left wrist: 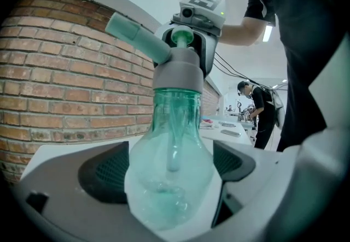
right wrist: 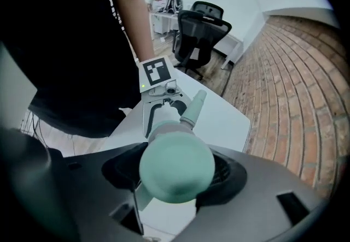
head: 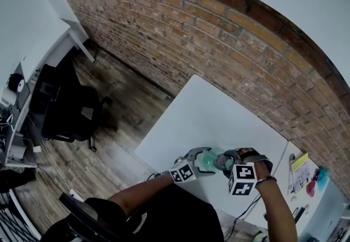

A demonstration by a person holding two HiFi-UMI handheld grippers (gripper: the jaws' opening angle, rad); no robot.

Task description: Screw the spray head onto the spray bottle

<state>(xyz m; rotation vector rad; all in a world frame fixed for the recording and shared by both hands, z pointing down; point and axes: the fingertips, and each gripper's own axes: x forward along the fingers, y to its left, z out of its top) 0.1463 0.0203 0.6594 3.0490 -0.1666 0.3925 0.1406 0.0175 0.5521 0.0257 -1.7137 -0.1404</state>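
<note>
Spray bottle (left wrist: 170, 142), clear green, is held in the air over the near edge of the white counter (head: 219, 110), its rounded body clamped between the left tongs (left wrist: 167, 172). The grey spray head (left wrist: 176, 71) sits square on the bottle's neck, with the nozzle (left wrist: 128, 30) angled off to one side. The right tongs (right wrist: 175, 172) are closed on the head's green cap (right wrist: 176, 165). Seating looks done. Whether the thread is fully tight cannot be told, so some turning probably remains.
</note>
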